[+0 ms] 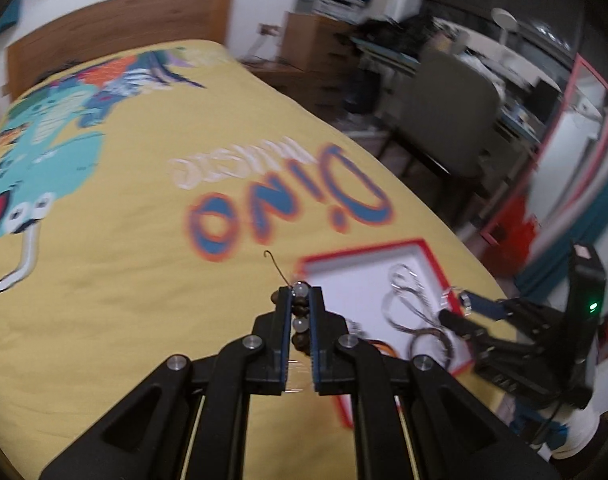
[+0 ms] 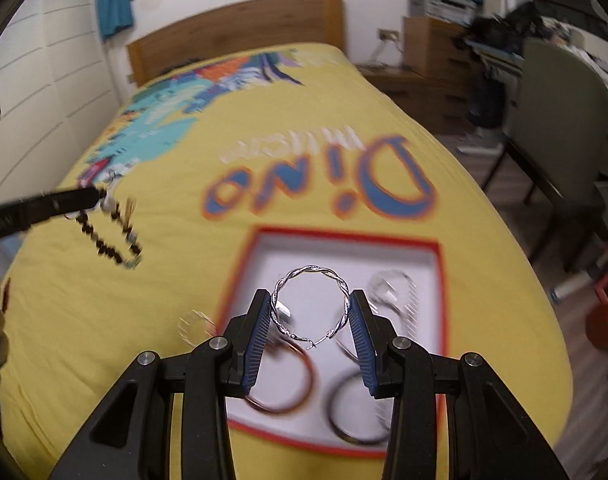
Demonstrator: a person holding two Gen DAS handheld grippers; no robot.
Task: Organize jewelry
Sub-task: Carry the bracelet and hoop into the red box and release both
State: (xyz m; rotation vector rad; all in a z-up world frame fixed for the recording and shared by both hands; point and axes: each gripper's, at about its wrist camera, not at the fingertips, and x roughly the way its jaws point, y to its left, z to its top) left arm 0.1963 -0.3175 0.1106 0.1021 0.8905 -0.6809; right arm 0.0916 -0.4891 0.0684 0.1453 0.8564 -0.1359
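Fingers [image 2: 264,332] of the right gripper [image 2: 309,316] are pinching a light, stiff twisted silver hoop earring [image 2: 309,304] across its sides over the red-rimmed white tray [image 2: 439,280], while the left gripper [image 1: 301,308] is clamping a limp brown-and-clear beaded bracelet [image 1: 300,312], likely slippery.

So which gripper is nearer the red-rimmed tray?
Right. The right gripper, shut on a twisted silver hoop, hangs over the red-rimmed tray; the left gripper, holding a beaded bracelet, is off its left side.

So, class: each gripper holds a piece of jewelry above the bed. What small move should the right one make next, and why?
Probably lower the right gripper and release the twisted silver hoop earring into the red-rimmed white tray right beneath it, where other rings already lie.
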